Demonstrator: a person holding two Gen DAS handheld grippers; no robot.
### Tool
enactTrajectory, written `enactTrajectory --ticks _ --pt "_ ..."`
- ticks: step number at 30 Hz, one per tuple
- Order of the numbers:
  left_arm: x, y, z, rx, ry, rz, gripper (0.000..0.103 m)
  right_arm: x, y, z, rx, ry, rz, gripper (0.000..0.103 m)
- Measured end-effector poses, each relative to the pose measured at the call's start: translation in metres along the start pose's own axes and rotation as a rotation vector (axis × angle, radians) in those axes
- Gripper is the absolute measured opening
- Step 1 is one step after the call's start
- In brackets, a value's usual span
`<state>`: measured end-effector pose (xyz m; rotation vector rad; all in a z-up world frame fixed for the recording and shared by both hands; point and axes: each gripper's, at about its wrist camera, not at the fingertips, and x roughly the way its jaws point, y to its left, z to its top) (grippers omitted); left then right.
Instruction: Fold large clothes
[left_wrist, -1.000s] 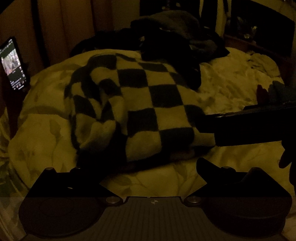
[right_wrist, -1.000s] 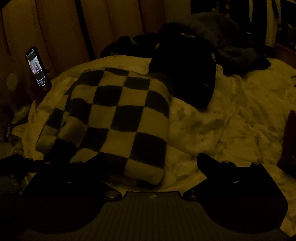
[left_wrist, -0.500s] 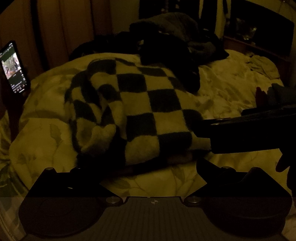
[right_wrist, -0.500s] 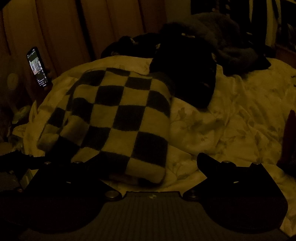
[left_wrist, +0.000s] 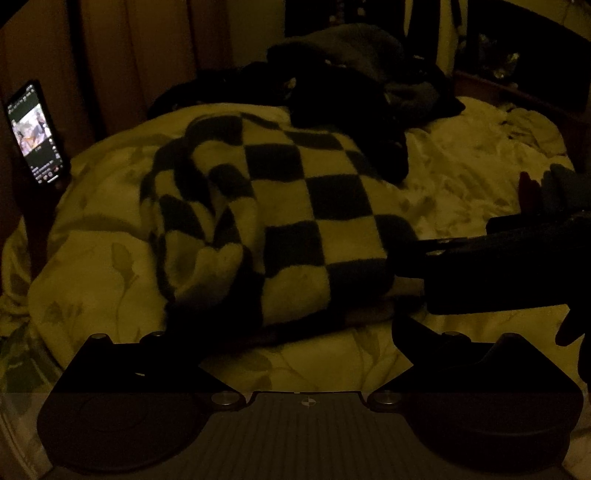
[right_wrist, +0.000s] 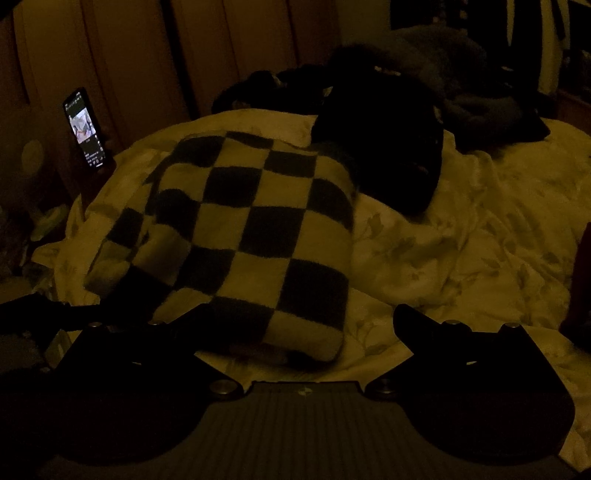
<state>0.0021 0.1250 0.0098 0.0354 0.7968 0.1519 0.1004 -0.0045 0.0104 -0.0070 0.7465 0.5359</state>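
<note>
A black-and-white checkered sweater (left_wrist: 295, 206) lies folded on the pale floral duvet (left_wrist: 96, 266); its left side is bunched into a rumpled sleeve. My left gripper (left_wrist: 295, 343) is open just short of the sweater's near hem. My right gripper (right_wrist: 295, 325) is also open, and the sweater's (right_wrist: 251, 236) near corner lies between its spread fingers. In the left wrist view the right gripper (left_wrist: 424, 258) reaches in from the right, its tip at the sweater's right near edge. The room is very dim.
A pile of dark clothes (left_wrist: 362, 81) sits on the bed just behind the sweater, also in the right wrist view (right_wrist: 388, 140). A lit phone (left_wrist: 35, 133) stands propped at the left by the wooden panels. Rumpled duvet (right_wrist: 480, 240) spreads to the right.
Almost nothing has changed. Both views drift slightly, so the sweater sits a little lower in the left view and a little to the right in the right view. Both grippers stay open.
</note>
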Motion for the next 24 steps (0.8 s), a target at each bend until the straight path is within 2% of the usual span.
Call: enactTrajectory --ticks 12,18,22,24 --pt "-0.004 0.002 0.001 -0.036 -0.016 -0.025 0.103 -0.002 0.001 -0.001 0.008 -0.012 0.012 0.103" --pt "-0.006 0.000 0.001 -0.026 -0.026 -0.006 0.103 -0.006 0.000 -0.001 0.018 -0.028 0.017 0.103" --pt "-0.015 -0.004 -0.002 -0.002 -0.103 0.020 0.103 -0.008 -0.002 0.000 0.025 -0.037 0.019 0.103" --pt "-0.015 -0.005 0.000 -0.004 -0.092 0.030 0.103 -0.008 -0.002 0.000 0.029 -0.039 0.020 0.103"
